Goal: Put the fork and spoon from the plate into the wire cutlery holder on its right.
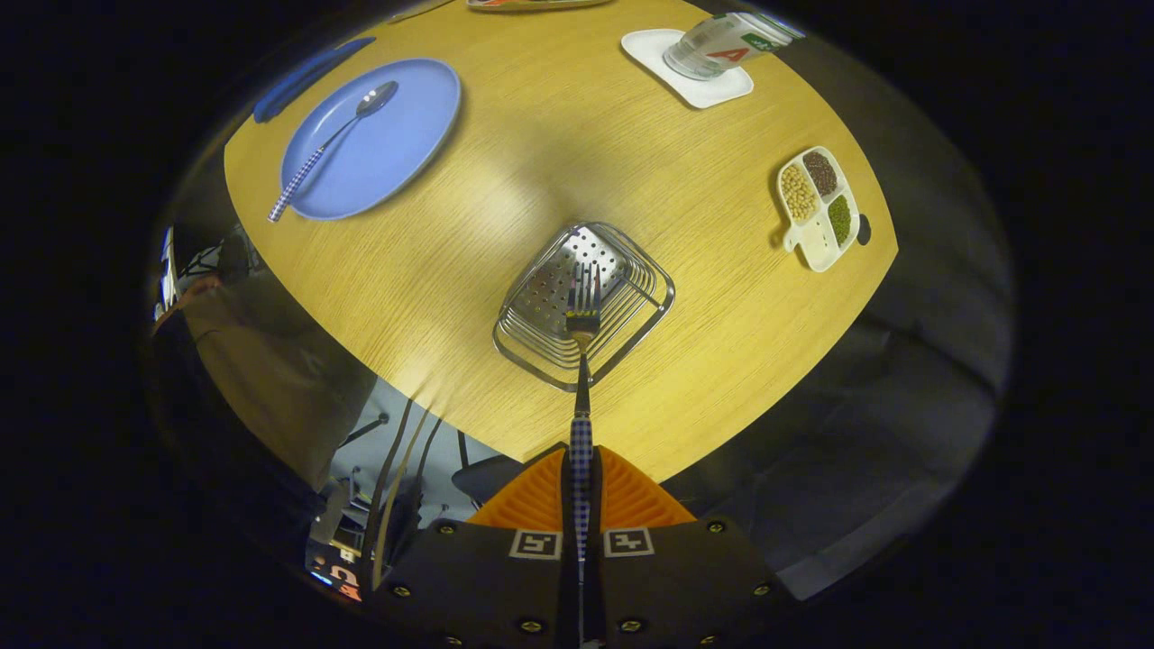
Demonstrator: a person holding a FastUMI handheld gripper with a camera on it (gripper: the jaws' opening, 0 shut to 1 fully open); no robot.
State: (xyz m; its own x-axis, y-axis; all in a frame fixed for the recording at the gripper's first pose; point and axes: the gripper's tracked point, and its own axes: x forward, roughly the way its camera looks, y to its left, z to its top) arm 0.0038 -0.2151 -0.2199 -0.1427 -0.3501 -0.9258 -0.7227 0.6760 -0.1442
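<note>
Claw: orange fingers closed tight on the checked handle of the fork, which projects straight ahead toward 12 o'clock. Fork tines sit over the wire cutlery holder, just ahead of the fingers on the wooden surface. Beyond, toward 10 o'clock, the spoon lies on the blue plate. Toward 2 o'clock, a divided dish holds beans. Farthest, at 1 o'clock, a can stands on a white coaster.
</note>
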